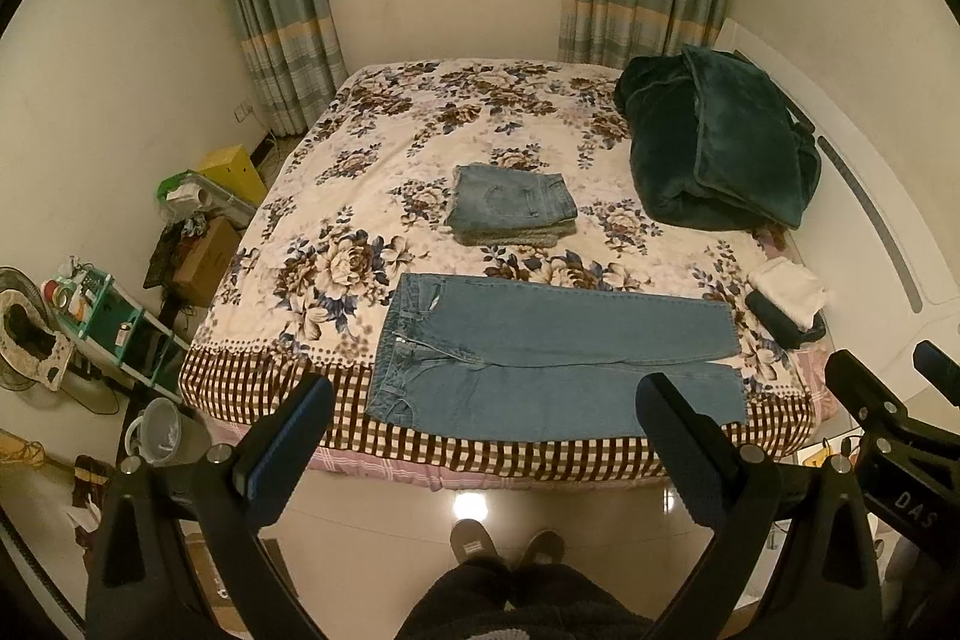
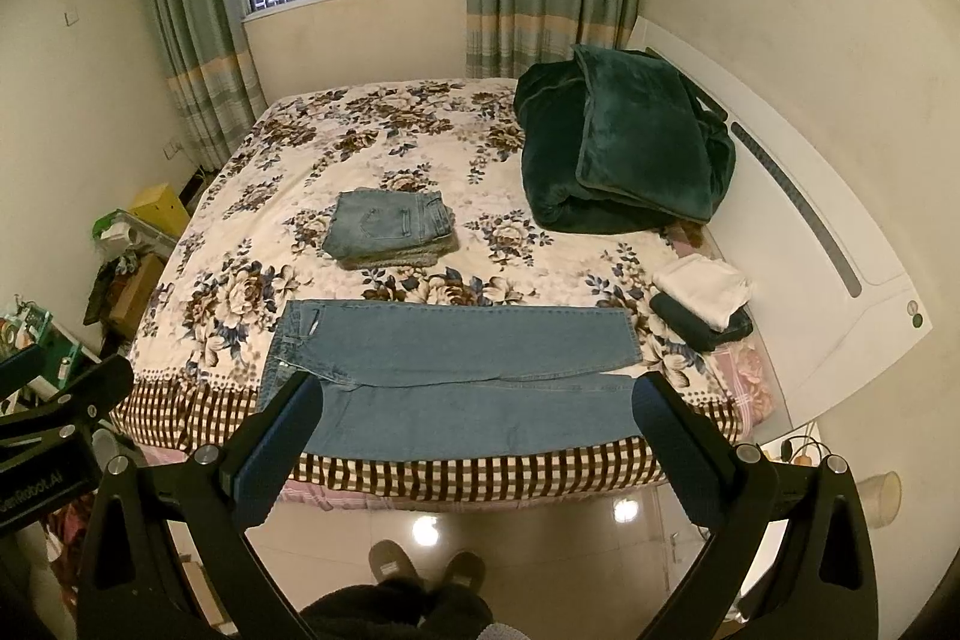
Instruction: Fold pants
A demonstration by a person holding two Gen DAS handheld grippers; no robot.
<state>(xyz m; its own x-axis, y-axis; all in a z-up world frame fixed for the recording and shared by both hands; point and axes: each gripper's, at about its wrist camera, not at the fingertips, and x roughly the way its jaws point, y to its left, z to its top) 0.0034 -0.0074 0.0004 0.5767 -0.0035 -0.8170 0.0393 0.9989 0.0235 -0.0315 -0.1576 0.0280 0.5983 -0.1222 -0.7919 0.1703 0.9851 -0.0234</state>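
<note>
jeans [image 1: 552, 364] flat at near edge of bed [image 1: 420, 112], waist left, ready for folding | left claw [image 1: 486, 415], right claw [image 2: 474, 409] wide, empty, above floor | folded jeans [image 1: 510, 205] stacked farther back

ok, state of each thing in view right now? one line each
left gripper: open, empty, above the floor short of the bed
right gripper: open, empty
spread jeans: unfolded, flat along the near bed edge, waistband left
folded jeans: folded, on top of a small stack mid-bed
green blanket: bundled loosely, far right of the bed
white cloth: folded, resting on a dark item
curtains: drawn open
</note>
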